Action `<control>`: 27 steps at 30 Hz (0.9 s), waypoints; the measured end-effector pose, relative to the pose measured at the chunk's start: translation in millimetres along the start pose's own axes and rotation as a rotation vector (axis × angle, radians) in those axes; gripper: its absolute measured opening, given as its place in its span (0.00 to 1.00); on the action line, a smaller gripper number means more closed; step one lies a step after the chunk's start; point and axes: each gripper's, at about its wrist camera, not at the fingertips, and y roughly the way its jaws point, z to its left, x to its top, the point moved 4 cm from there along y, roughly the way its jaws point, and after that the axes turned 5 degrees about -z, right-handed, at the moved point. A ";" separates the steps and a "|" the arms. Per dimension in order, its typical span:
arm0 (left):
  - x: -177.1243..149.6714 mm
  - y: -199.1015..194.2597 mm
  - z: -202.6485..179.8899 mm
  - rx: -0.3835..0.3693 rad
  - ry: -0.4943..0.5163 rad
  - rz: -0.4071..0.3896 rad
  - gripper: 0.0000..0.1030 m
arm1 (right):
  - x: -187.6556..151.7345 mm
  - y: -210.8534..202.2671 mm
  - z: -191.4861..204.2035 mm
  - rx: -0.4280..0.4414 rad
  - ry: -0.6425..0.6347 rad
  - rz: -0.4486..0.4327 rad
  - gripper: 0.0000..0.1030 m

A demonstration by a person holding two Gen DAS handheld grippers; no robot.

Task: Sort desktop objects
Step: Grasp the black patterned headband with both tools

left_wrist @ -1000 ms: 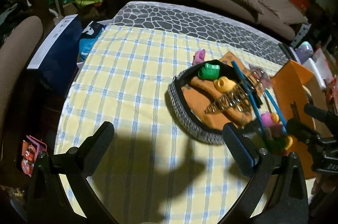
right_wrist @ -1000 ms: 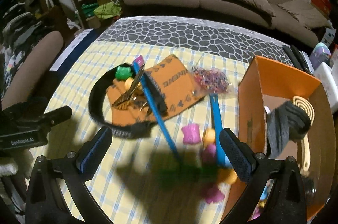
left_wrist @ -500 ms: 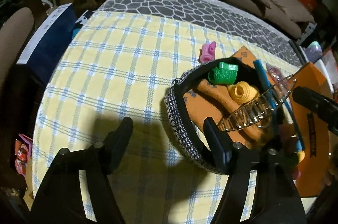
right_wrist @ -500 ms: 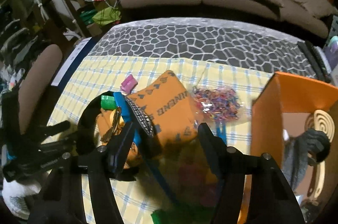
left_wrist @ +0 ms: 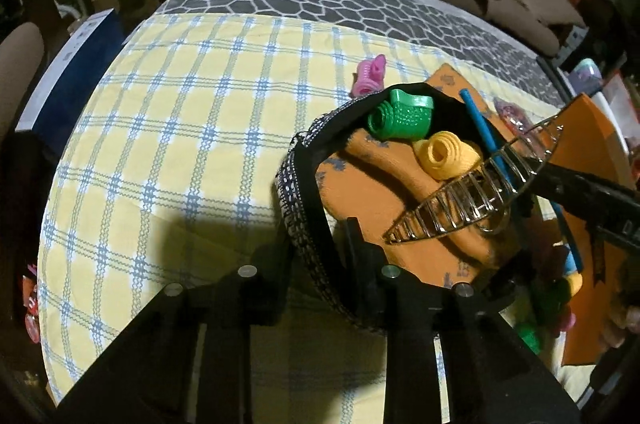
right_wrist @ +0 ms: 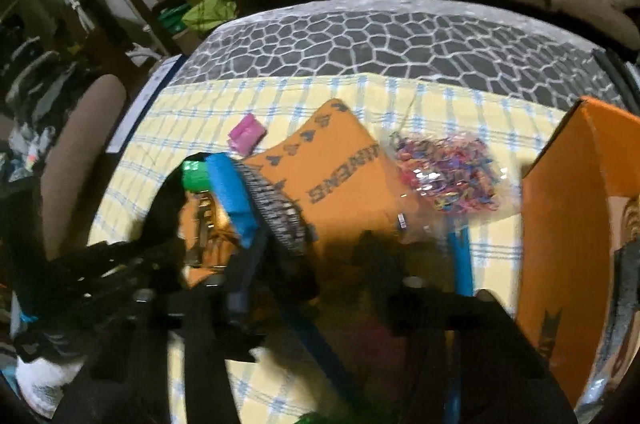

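Black woven headband is what my left claw has just been closing on: its two fingers straddle the near rim of the band, one outside on the checked cloth, one inside over the orange pouch, and the pads look pressed against the fabric. My right claw has been closing too, on the far side of the same band; that view is blurred, so I cannot tell whether its pads bite yet or merely flank it.

Inside the loop, on the table, lie a green curler, a yellow curler, a blue stick and a metal hair clip. A pink curler sits just outside, and a bag of coloured elastic bands lies between the pouch and the orange box on the right.

I judge the step in hand is gripping the headband to lift it clear of the pile. Next I need a firm hold, then a slow straight lift, since the clip and stick cross the band's far edge and could drag along.
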 end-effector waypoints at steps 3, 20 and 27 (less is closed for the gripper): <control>0.1 -6.9 1.0 -0.035 -0.033 -0.013 0.22 | -1.1 -0.4 7.2 0.008 -0.030 0.016 0.18; -5.5 -46.1 5.8 -0.162 -0.112 -0.041 0.21 | -6.0 -4.7 7.9 0.077 0.021 0.027 0.42; -7.9 -60.7 -3.5 -0.180 -0.100 -0.047 0.21 | -9.7 -15.5 23.3 0.070 -0.062 0.053 0.16</control>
